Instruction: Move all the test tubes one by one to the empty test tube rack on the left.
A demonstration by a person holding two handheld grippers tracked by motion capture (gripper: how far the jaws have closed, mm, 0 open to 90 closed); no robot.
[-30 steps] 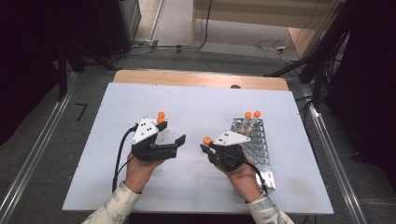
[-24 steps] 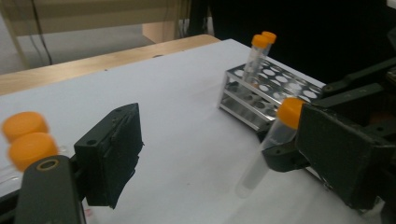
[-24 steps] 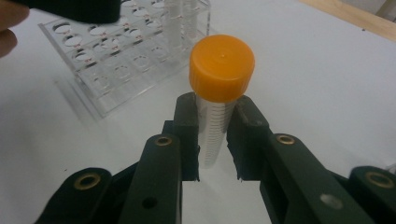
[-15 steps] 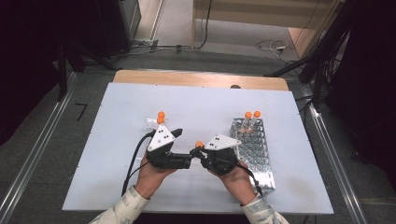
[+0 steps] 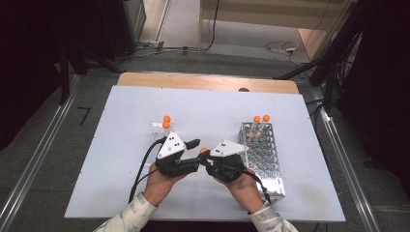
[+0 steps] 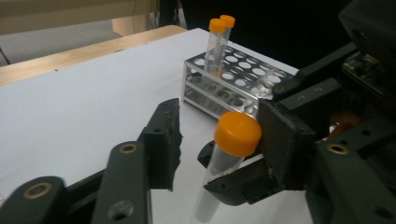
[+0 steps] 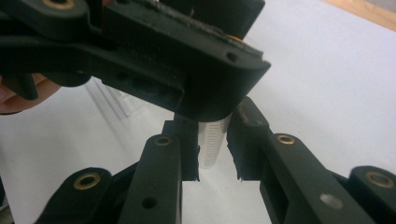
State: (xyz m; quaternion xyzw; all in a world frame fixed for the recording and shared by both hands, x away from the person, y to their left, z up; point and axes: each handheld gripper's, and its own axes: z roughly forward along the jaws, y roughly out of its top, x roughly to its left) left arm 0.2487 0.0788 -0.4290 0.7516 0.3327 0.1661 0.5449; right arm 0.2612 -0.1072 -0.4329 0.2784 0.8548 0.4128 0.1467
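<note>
White table (image 5: 121, 159); right hand-held gripper (image 7: 212, 154) clamps tube (image 7: 211, 142); left hand-held gripper (image 6: 219, 140) closing around cap (image 6: 237, 133).

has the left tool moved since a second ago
Yes. In the high view the left tool has slid right, toward the rack, and now meets the right tool over the orange-capped tube. Its jaws have just been closing around that tube's cap.

— What's different from a second ago?

— The left gripper (image 5: 193, 159) has come in from the left across the bench (image 5: 121, 145) to meet the right gripper (image 5: 205, 159).

— And its jaws?

— They have just been closing, with the orange cap (image 6: 237, 133) of the tube (image 6: 219, 182) between them; one pad touches it.
</note>
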